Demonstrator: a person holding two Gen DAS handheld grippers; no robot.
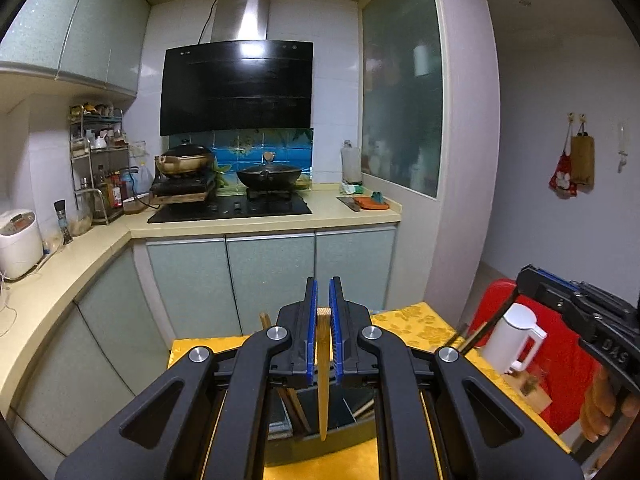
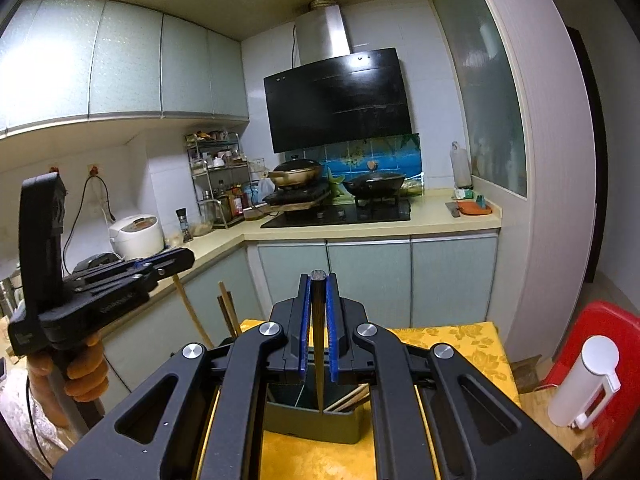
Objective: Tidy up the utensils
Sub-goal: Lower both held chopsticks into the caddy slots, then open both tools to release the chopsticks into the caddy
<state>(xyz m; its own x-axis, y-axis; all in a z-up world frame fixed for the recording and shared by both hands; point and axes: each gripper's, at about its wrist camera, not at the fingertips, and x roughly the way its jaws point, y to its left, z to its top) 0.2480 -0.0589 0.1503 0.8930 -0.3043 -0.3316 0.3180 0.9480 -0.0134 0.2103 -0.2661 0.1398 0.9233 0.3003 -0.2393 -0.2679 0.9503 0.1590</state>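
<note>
My left gripper [image 1: 323,292] is shut on a pale bamboo chopstick [image 1: 323,376], which hangs point down over the dark utensil holder [image 1: 356,426]. My right gripper [image 2: 318,282] is shut on a dark chopstick [image 2: 318,344] whose tip hovers over the same holder [image 2: 316,426]. More chopsticks [image 2: 228,312] lean in the holder's left part. Each gripper also shows in the other's view: the right gripper [image 1: 526,280] at the far right, the left gripper [image 2: 176,262] at the left with the pale chopstick [image 2: 194,316] below it.
The holder stands on a table with a yellow cloth [image 2: 452,340]. A white kettle [image 2: 584,384] and a red stool [image 2: 604,320] are to the right. Ahead is the kitchen counter [image 1: 260,224] with the hob [image 1: 232,210], pans and a rice cooker [image 1: 18,244].
</note>
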